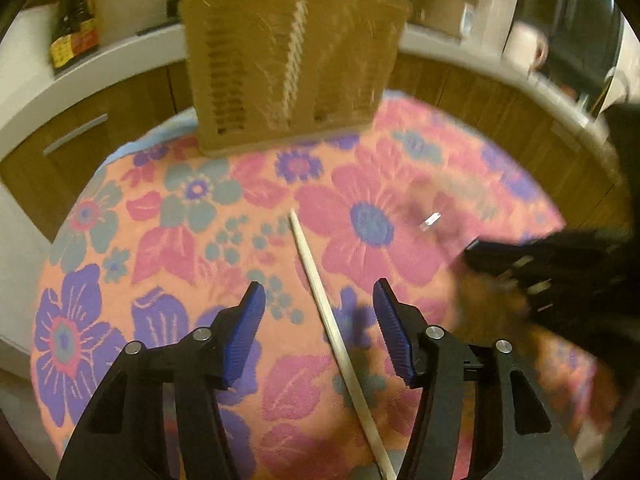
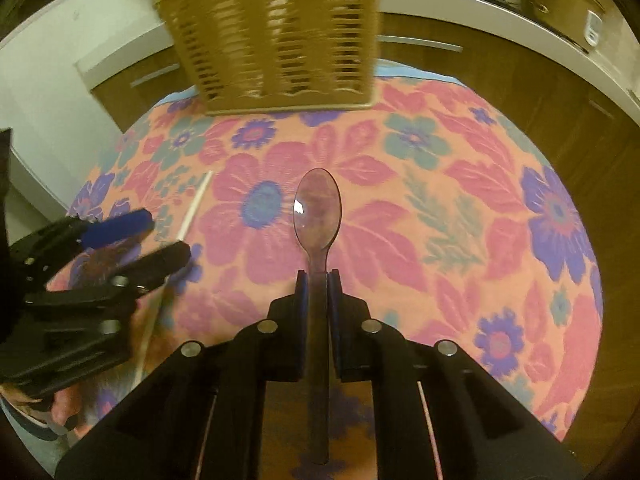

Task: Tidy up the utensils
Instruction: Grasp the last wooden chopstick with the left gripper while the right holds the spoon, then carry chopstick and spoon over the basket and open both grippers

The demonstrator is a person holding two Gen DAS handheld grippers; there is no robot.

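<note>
My right gripper (image 2: 318,276) is shut on the handle of a clear purple plastic spoon (image 2: 317,210), bowl pointing forward, above the floral tablecloth. A brown slotted utensil basket (image 2: 276,36) stands at the table's far edge; it also shows in the left wrist view (image 1: 292,68). A pale chopstick (image 1: 332,328) lies on the cloth between the open blue pads of my left gripper (image 1: 318,296), which hovers over it. The chopstick (image 2: 194,208) shows at left in the right wrist view, beside the left gripper (image 2: 156,236). The right gripper (image 1: 500,256) is blurred at right in the left wrist view.
The round table carries an orange, pink and purple flowered cloth (image 2: 460,208). Wooden cabinets with a white counter (image 1: 80,80) curve behind it. A dark bottle (image 1: 74,28) stands on the counter at left.
</note>
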